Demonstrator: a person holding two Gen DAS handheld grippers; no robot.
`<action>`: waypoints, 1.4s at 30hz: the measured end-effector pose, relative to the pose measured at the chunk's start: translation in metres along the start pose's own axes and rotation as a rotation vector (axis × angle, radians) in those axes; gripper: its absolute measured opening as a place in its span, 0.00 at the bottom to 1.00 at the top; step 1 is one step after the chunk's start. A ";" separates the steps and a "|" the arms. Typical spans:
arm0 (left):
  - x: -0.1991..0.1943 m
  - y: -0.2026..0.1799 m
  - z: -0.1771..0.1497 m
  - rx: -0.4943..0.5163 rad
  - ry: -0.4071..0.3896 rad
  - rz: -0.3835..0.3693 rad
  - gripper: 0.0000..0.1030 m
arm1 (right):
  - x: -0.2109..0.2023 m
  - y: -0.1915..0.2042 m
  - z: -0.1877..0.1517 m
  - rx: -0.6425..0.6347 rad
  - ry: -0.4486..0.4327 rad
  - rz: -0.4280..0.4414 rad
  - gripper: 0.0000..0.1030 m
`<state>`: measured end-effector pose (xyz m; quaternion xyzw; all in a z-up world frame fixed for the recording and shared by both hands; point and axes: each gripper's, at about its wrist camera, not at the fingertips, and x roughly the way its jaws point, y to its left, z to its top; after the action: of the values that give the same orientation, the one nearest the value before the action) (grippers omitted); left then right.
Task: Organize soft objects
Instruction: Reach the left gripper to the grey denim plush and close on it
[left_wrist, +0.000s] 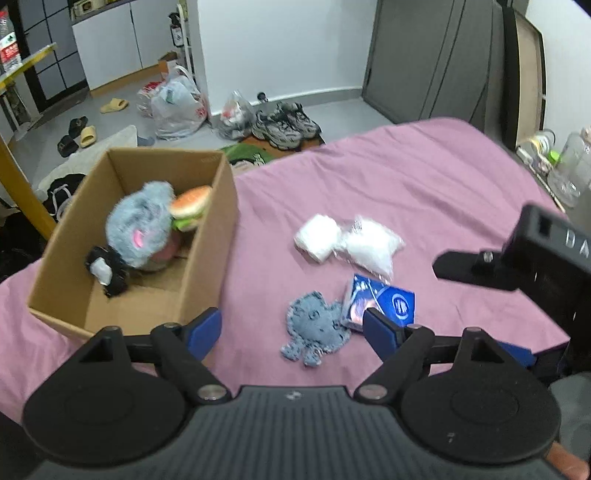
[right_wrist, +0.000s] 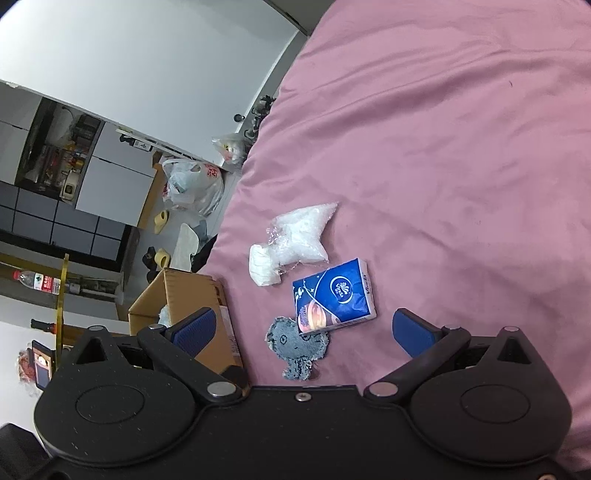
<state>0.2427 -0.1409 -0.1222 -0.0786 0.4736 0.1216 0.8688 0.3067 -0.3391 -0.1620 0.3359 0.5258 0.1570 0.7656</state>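
We see a big bed with a pink sheet (left_wrist: 406, 177) on it. It fills most of both views.

Next comes a brown cardboard box (left_wrist: 207, 258). It sits on the sheet, on the left in the left wrist view. Its top is open. Inside it we see a fluffy grey toy (left_wrist: 140, 225), a toy burger (left_wrist: 190, 206) leaning on the grey toy, and a small black and white toy (left_wrist: 105, 271) in front of them.

Then come our two tongs. The left tongs (left_wrist: 291, 328) are wide open and hold nothing. One blue pad is near the corner of the box and the other is just by the blue pack. The right tongs (right_wrist: 303, 328) are wide open too, and they also hold nothing. They hang over the sheet close to the small things.

The small things lie on the sheet to the right of the box, apart from it. The blue tissue pack (right_wrist: 334, 293) is the biggest of them. One end of it rests on the flat grey knitted toy (right_wrist: 297, 349). Just past the pack lies a clear bag with white stuff (right_wrist: 304, 230) in it. A small white soft bundle (right_wrist: 262, 264) touches that bag.

On the floor past the bed we see plastic bags (left_wrist: 177, 103), grey shoes (left_wrist: 286, 122) and yellow slippers (left_wrist: 114, 105).
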 end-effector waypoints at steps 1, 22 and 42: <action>0.003 -0.002 -0.001 0.003 0.005 0.000 0.79 | 0.000 -0.001 0.001 0.001 0.002 0.004 1.00; 0.071 -0.014 -0.015 0.038 0.067 0.002 0.53 | 0.020 -0.006 0.012 -0.033 0.002 -0.072 1.00; 0.099 -0.013 -0.019 0.048 0.087 -0.059 0.36 | 0.047 0.010 0.006 -0.156 0.062 -0.150 1.00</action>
<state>0.2832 -0.1442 -0.2154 -0.0771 0.5112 0.0812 0.8521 0.3325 -0.3058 -0.1865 0.2301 0.5589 0.1502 0.7823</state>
